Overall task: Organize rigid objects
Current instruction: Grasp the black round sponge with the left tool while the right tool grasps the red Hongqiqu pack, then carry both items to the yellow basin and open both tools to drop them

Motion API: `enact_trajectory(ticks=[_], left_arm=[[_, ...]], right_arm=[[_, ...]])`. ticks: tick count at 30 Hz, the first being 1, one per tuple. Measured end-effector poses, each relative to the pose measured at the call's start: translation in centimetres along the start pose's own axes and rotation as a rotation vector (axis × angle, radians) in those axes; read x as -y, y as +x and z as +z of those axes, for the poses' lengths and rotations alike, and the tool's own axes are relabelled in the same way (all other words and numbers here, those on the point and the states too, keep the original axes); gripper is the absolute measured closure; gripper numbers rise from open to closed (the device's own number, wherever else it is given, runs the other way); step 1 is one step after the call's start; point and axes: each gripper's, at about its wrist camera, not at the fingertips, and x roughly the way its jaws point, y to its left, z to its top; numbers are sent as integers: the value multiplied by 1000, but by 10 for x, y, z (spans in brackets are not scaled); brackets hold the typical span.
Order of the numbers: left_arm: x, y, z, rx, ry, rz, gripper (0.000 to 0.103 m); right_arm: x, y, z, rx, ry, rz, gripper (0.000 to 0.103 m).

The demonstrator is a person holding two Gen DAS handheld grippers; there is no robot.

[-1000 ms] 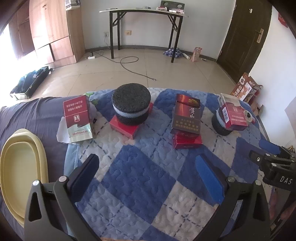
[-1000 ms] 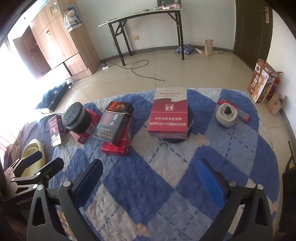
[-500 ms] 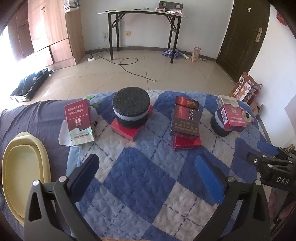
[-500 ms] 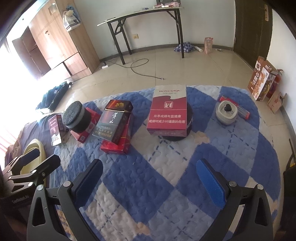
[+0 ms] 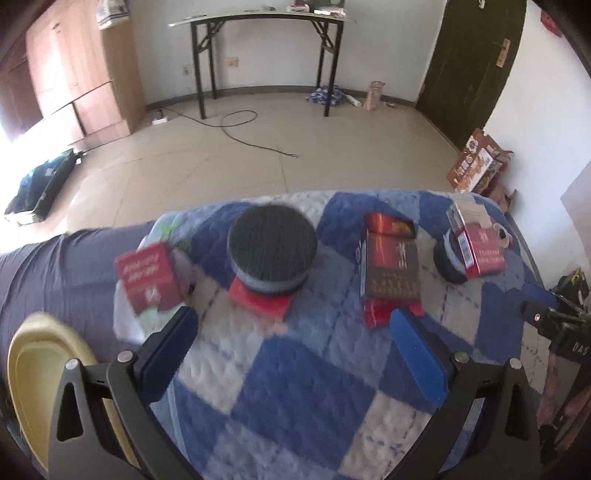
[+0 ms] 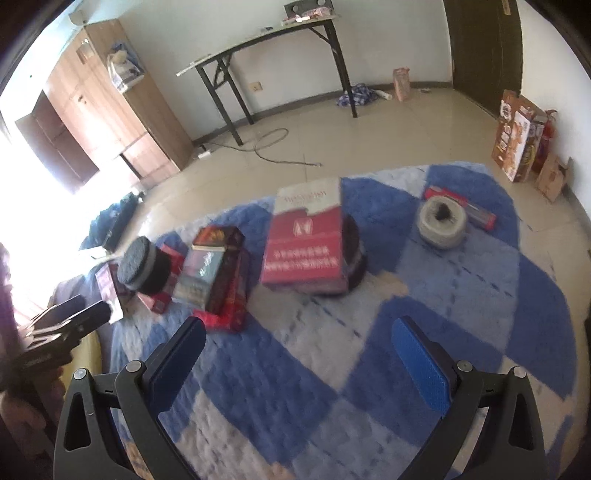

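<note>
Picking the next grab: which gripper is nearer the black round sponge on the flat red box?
Left. The left gripper hangs open just short of the black round sponge; the right gripper sits farther off, sponge up-left.

left gripper (image 5: 291, 345) at bottom centre of its view, fingers (image 5: 417, 356) spread wide, empty, right gripper (image 6: 295, 356) likewise low centre, fingers (image 6: 421, 363) parted, nothing held

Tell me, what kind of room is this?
Probably a room in a home: a tiled floor, a wooden wardrobe, a folding table by the wall, and a blue checked quilt with boxes on it.
</note>
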Motion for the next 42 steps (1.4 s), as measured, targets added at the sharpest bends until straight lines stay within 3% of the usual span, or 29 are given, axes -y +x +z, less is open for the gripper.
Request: enact_trajectory(ticks=[3, 7, 11, 13, 16, 18, 19, 21, 23, 31, 33, 38, 42], left_arm=[[-7, 21, 11, 6, 21, -7, 0], [-12, 41, 16, 15, 69, 35, 0], [-15, 50, 19, -20, 85, 65, 0], [-17, 51, 22, -23, 82, 121, 2], [-16, 51, 26, -9, 109, 105, 9], [-16, 53, 27, -15, 108, 63, 29], [-16, 53, 27, -19, 102, 37, 33], [-17, 51, 27, -7, 92, 40, 35], [-18, 46, 26, 17, 82, 48, 35], [-53, -16, 28, 130, -62, -34, 35], [-69, -38, 25, 159, -83, -15, 35], [-144, -103, -2, 220, -199, 72, 35], [-217, -130, -42, 190, -252, 133, 35]], right_arm=[[4, 12, 13, 33, -5, -36, 0], [3, 35, 33, -13, -4, -50, 0], [-14, 55, 48, -24, -85, -126, 1], [-19, 65, 52, -45, -96, -135, 4], [-26, 79, 54, -74, -118, -154, 12], [-27, 85, 53, -76, -126, -154, 18], [-27, 86, 53, -74, -131, -160, 21], [-27, 83, 51, -46, -147, -171, 34], [-22, 74, 47, -17, -146, -142, 44], [-3, 36, 34, 124, -134, -39, 44], [-12, 24, 31, 150, -167, -16, 44], [-92, 10, 24, 176, -299, 148, 44], [-191, 26, -4, 103, -406, 348, 44]])
